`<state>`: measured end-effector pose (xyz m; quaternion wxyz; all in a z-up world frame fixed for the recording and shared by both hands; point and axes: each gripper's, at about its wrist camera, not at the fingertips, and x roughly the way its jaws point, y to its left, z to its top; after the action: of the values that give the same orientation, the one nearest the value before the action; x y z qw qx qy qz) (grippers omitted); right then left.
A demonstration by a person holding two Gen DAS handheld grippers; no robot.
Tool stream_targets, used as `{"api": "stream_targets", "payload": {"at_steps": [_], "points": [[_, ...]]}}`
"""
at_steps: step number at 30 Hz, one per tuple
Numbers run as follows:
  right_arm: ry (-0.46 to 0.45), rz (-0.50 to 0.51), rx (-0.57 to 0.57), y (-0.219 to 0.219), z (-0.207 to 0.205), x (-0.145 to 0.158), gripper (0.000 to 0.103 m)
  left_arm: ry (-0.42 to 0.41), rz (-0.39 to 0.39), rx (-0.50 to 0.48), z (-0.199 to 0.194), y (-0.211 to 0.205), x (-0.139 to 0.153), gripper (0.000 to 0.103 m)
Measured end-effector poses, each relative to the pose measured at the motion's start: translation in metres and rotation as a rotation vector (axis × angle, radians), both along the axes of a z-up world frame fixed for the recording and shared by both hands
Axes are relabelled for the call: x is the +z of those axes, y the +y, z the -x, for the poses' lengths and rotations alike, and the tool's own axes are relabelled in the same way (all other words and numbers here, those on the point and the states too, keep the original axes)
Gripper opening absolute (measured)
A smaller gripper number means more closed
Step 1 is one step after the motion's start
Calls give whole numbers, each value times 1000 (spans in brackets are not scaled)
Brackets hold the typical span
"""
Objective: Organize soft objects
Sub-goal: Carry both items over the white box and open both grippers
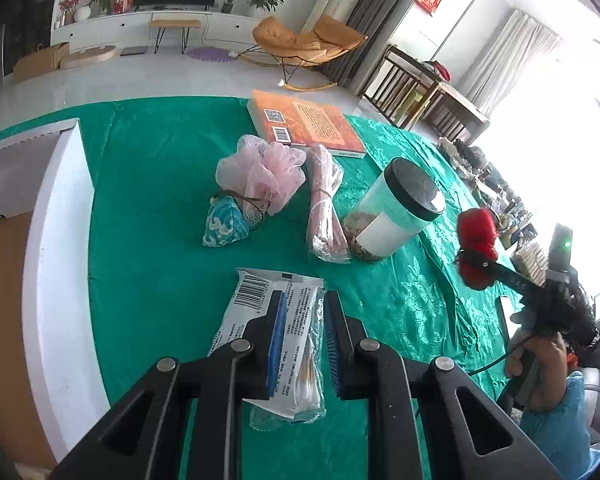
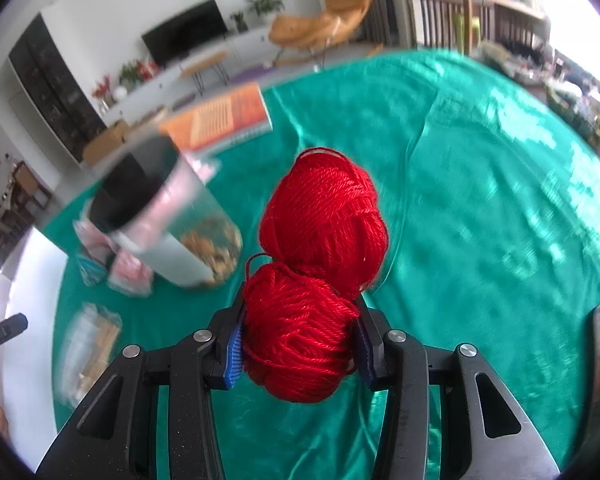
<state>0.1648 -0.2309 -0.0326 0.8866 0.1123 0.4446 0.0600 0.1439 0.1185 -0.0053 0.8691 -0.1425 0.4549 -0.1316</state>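
Green satin tablecloth (image 1: 160,248) fills the left view; the left gripper (image 1: 304,344) clamps a cotton-swab packet (image 1: 284,340), its lower end hidden, near the jar (image 1: 396,208). Right view, blurred: right gripper (image 2: 300,344) squeezes red yarn (image 2: 316,264) right of the jar.

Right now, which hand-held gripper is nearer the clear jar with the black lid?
Left, probably. The left hand-held gripper holds its packet in front of the jar; the right one is off to its right.

black left gripper (image 1: 302,332) arms, silver screws, blue-padded jaws; light blue sleeve (image 1: 556,432).
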Motion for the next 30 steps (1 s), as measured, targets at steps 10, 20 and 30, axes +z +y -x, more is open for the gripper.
{"api": "stream_targets", "payload": {"at_steps": [10,20,30], "points": [[-63,-58,70,8,46,19,47,-12,-309,-40,-11,-37,-43,100],[-42,-115,93,26,73,1,47,107,-246,-20,-37,-31,-85,56],[-108,-95,280,85,82,66,47,-66,-61,118,61,45,23,55]]}}
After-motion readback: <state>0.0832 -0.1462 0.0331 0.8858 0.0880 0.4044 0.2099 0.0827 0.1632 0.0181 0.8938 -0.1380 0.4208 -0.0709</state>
